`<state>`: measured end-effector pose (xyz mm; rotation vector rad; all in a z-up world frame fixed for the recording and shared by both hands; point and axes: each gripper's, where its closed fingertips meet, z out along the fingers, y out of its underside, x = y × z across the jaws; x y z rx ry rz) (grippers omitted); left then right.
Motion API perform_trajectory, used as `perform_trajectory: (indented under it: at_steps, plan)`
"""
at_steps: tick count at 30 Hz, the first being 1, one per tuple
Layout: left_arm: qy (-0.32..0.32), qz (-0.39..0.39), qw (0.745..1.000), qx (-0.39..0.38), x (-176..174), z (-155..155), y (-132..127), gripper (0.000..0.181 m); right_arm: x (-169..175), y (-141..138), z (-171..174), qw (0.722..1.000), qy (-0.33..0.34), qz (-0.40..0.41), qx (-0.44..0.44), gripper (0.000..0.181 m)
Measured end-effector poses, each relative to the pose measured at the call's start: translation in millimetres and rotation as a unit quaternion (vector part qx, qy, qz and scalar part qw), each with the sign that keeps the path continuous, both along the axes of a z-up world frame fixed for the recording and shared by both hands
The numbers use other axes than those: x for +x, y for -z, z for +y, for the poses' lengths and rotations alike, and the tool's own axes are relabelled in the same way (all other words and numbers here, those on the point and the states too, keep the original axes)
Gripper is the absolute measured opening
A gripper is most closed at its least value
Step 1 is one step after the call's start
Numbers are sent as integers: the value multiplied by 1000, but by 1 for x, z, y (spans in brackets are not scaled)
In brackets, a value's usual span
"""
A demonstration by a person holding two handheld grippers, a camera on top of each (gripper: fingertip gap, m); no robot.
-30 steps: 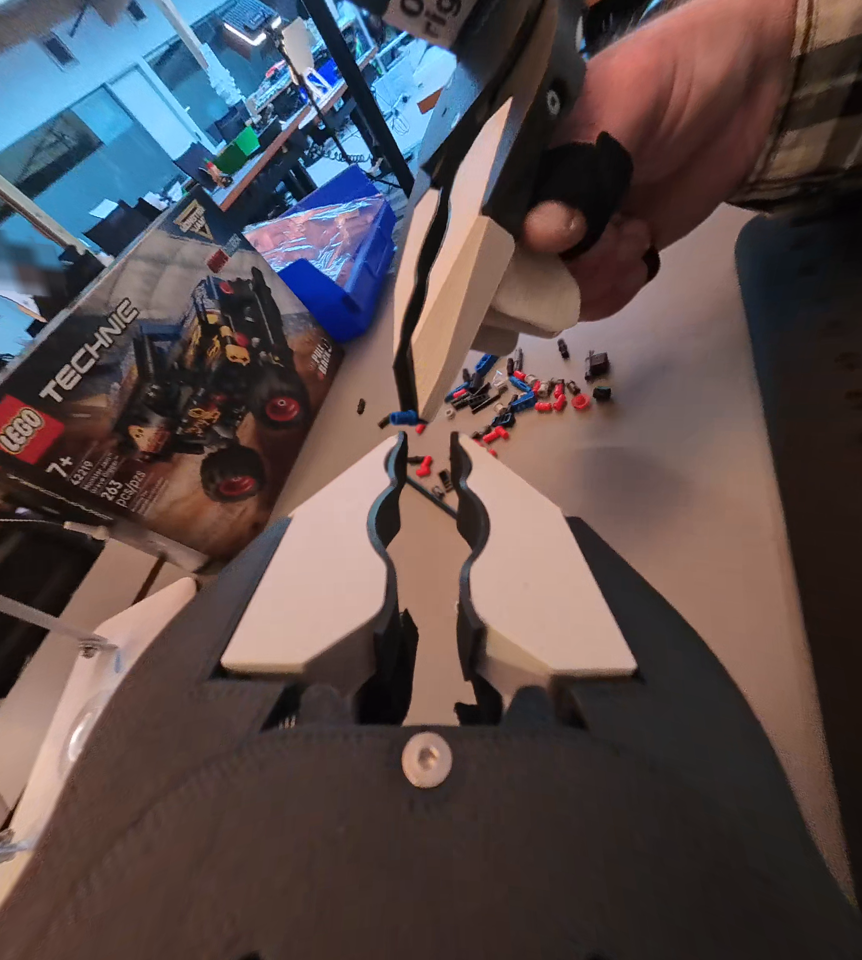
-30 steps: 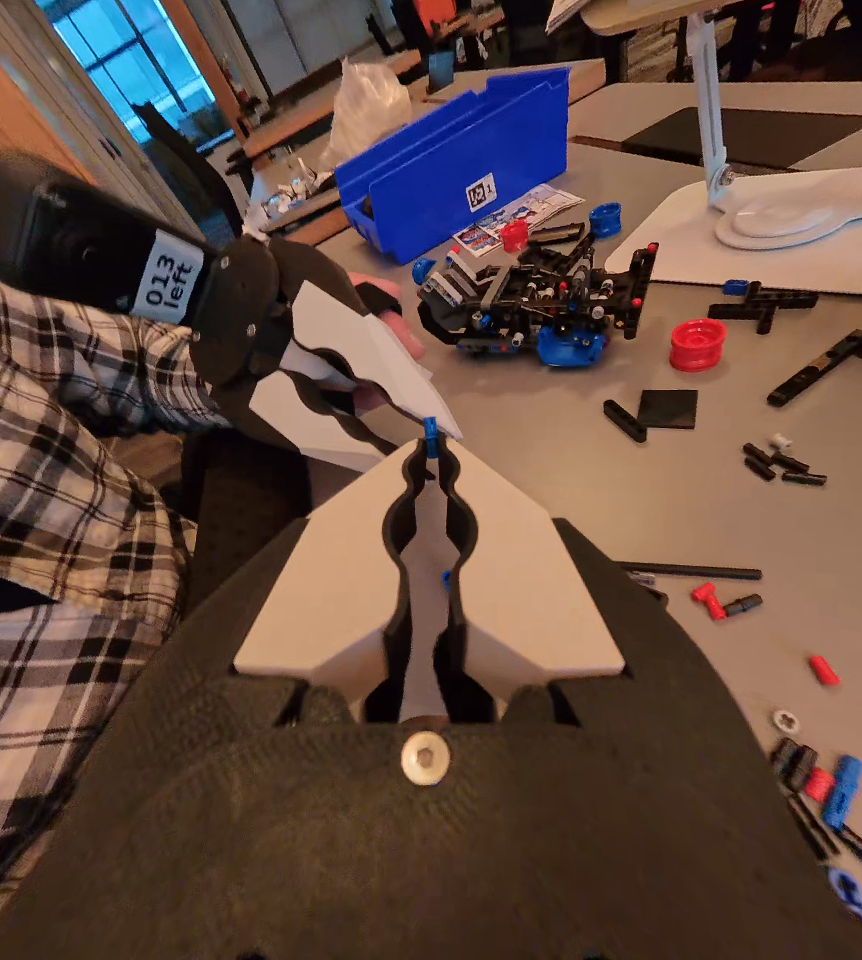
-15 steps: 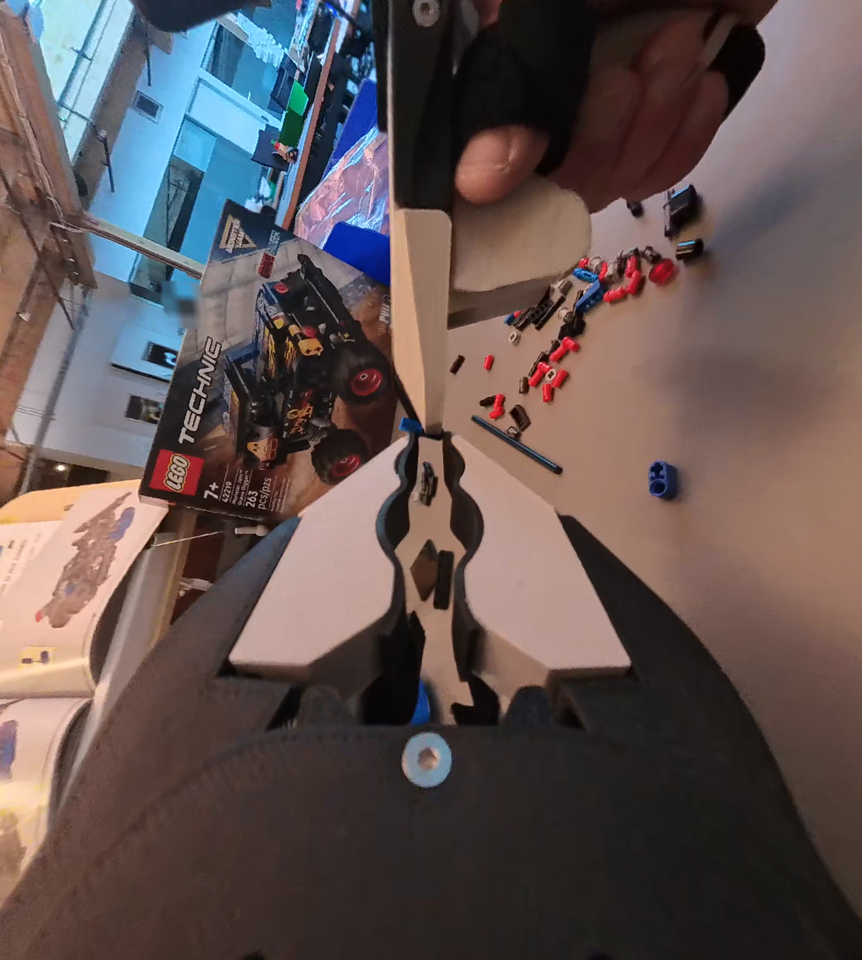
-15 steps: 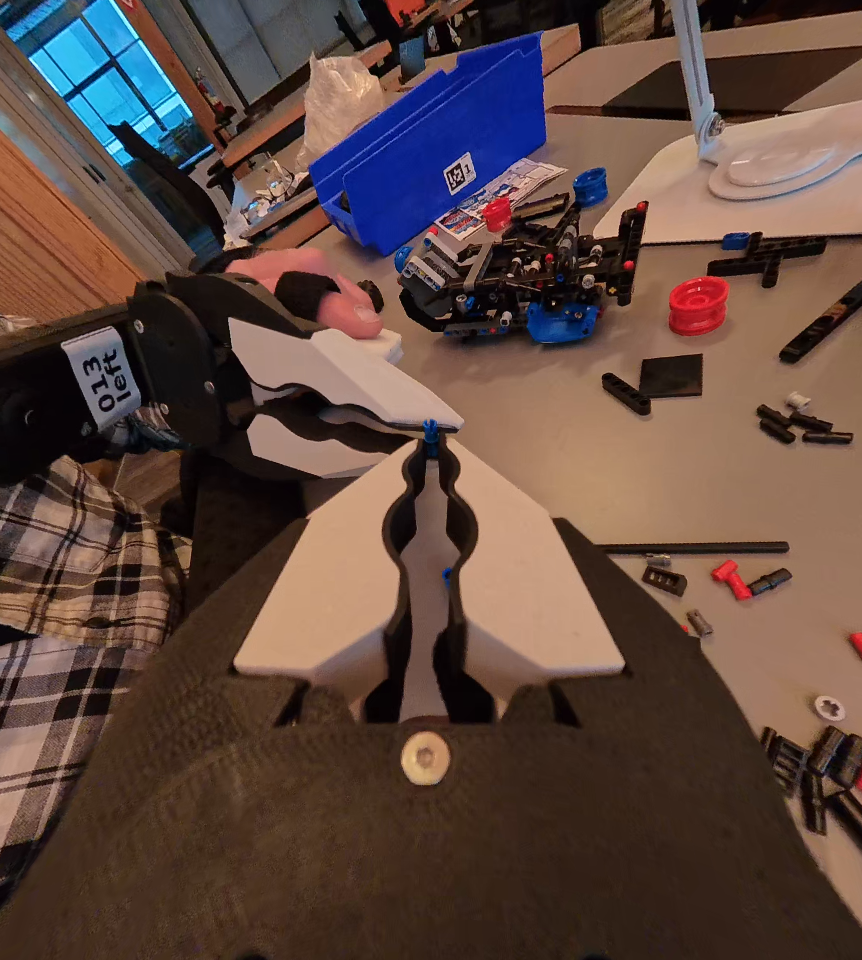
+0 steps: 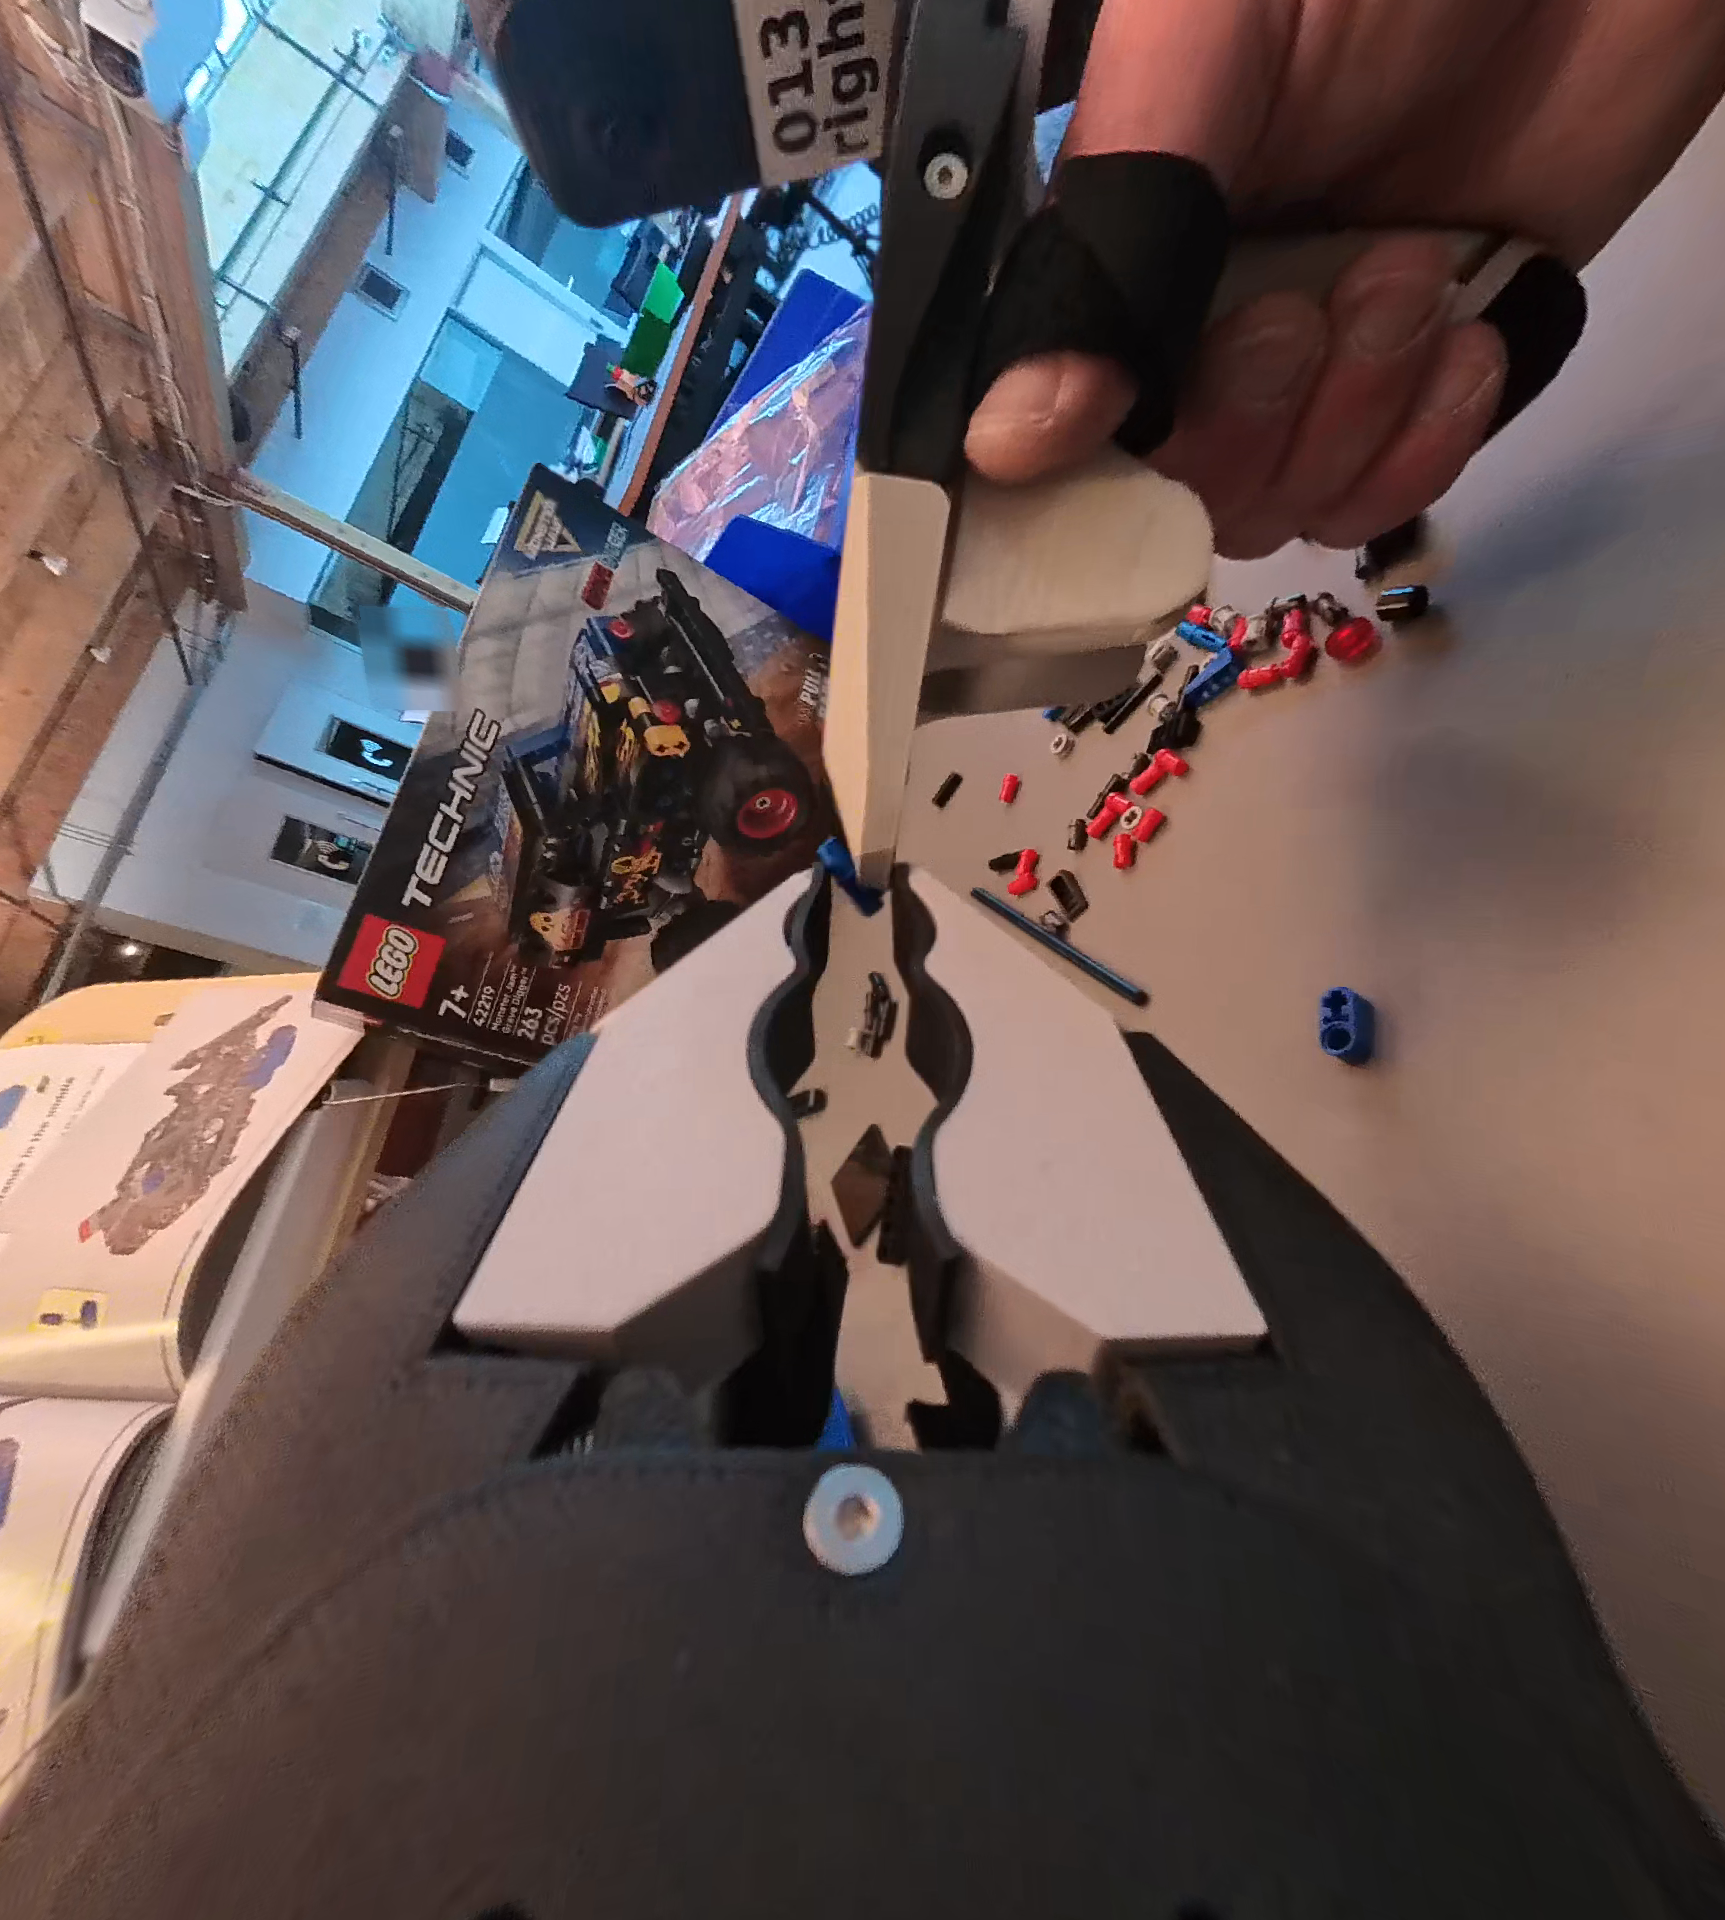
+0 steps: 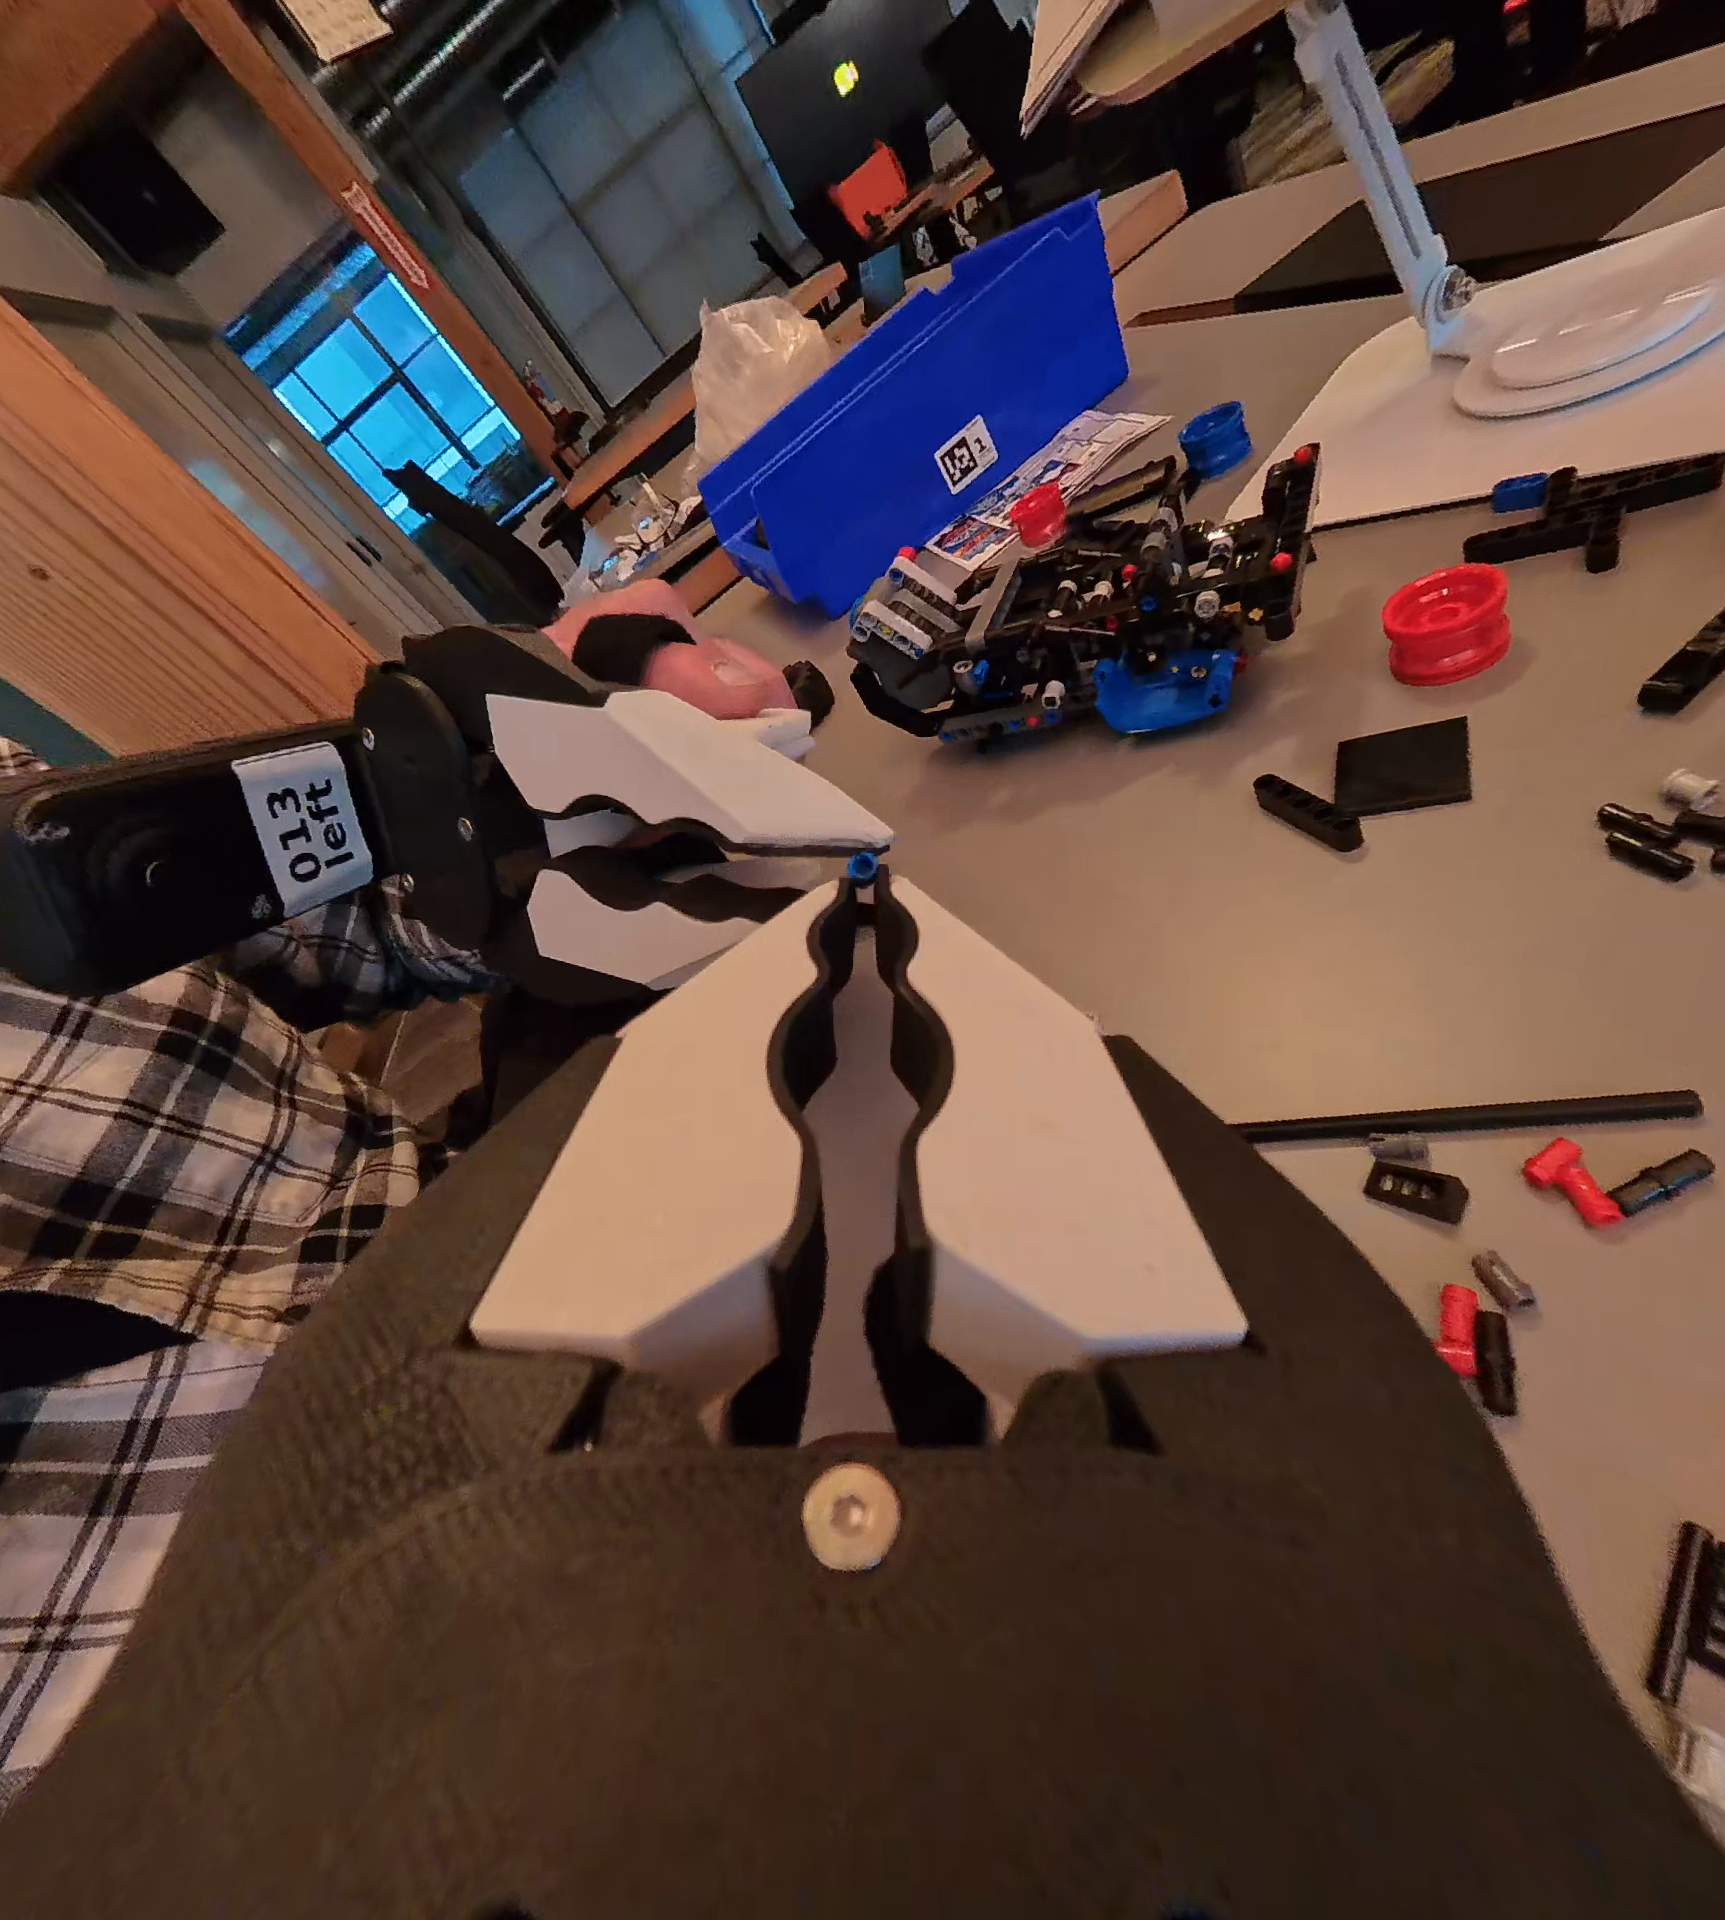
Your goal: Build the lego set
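The grey table [image 6: 1201, 987] carries scattered pieces, a half-built truck [image 6: 1076, 613] and a blue bin [image 6: 920, 416]. Right tongs [image 6: 865, 883] pinch a blue pin [image 6: 863, 864]; left tongs [image 5: 853, 883] stand slightly parted.

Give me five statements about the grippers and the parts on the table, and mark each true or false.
1. The right gripper pinches a small blue pin. True.
2. The left gripper tips meet the right gripper's tips at that pin. True.
3. The red wheel hub is mounted on the partly built vehicle. False: it lies loose on the table beside it.
4. The blue bin stands behind the vehicle. True.
5. The long black axle is held by a gripper. False: it lies on the table.
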<state>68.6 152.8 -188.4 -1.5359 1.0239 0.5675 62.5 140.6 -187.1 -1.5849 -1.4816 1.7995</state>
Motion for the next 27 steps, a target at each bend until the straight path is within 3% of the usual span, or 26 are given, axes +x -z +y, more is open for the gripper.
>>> perform_trajectory:
  at_steps: [4,19,27]
  plan:
    - [5,38,999,2,0,-1,3,8,1,3,-2,1000,-6,-4,8,1]
    - [19,61,998,1,-2,-4,4,5,3,0,-5,1000,-21,4,-15,6]
    - [18,59,998,-6,-4,-4,7,4,2,3,-3,1000,-7,1,24,6]
